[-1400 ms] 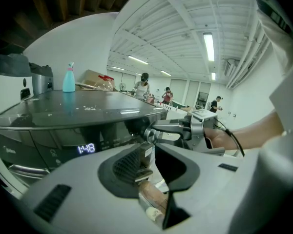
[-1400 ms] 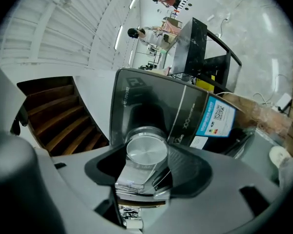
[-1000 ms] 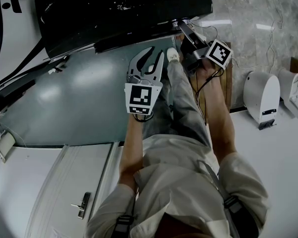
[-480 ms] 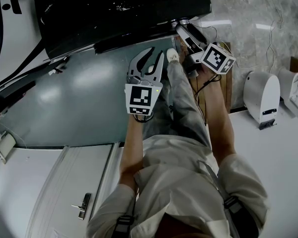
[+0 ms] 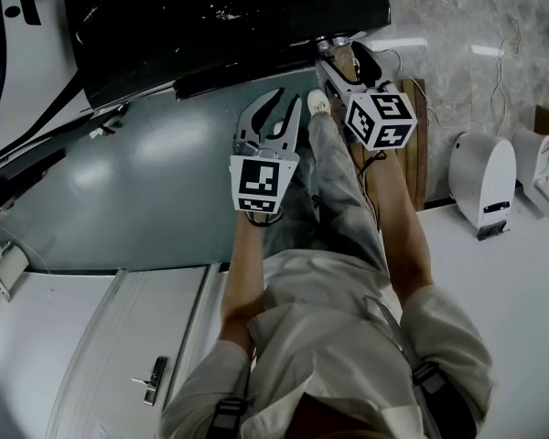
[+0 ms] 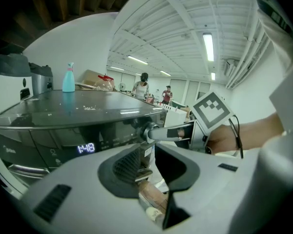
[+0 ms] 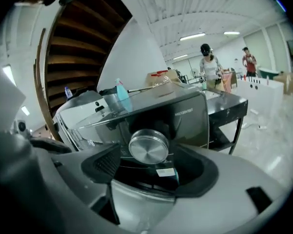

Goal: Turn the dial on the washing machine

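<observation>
Dial [image 7: 149, 146] sits at the right end of the washer's [image 5: 210, 16] front panel, straight ahead between the right gripper's [image 5: 341, 55] jaws, which have just opened wide and stand clear of it; left gripper [image 5: 276, 117], jaws apart and empty, hangs farther off

"1:48" on the washing machine display [image 6: 86, 148]

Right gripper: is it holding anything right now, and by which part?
Nothing is held. The right gripper has jaws that have just been opening and stand apart around the silver dial, pads clear of its rim.
</observation>
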